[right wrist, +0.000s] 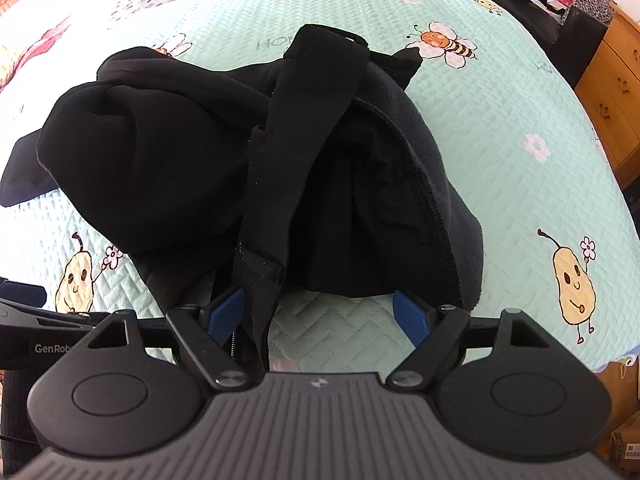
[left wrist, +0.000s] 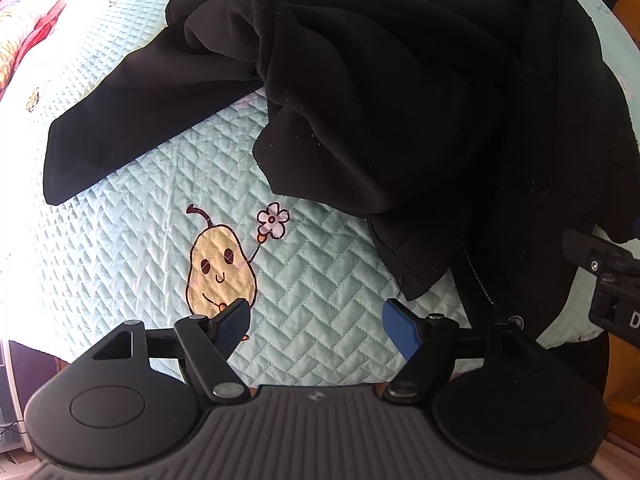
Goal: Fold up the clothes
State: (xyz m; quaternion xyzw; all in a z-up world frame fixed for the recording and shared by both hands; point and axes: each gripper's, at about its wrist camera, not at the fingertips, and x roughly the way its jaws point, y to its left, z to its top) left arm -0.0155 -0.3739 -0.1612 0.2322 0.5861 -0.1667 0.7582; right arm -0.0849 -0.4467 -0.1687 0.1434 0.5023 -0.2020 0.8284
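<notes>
Jaws on both tools stand wide apart and grip nothing. Between the fingers of the left gripper (left wrist: 316,328) lies only bare quilt, with a printed yellow pear figure (left wrist: 219,268) just beside one finger. The right gripper (right wrist: 326,316) hovers at the near edge of the crumpled black fleece zip jacket (right wrist: 248,160), a dark strip of its fabric running down just beside one blue pad (right wrist: 226,312). That jacket lies heaped on the mint-green quilted bedspread (right wrist: 500,140) covering the bed, one sleeve (left wrist: 120,120) stretched out flat to the side.
</notes>
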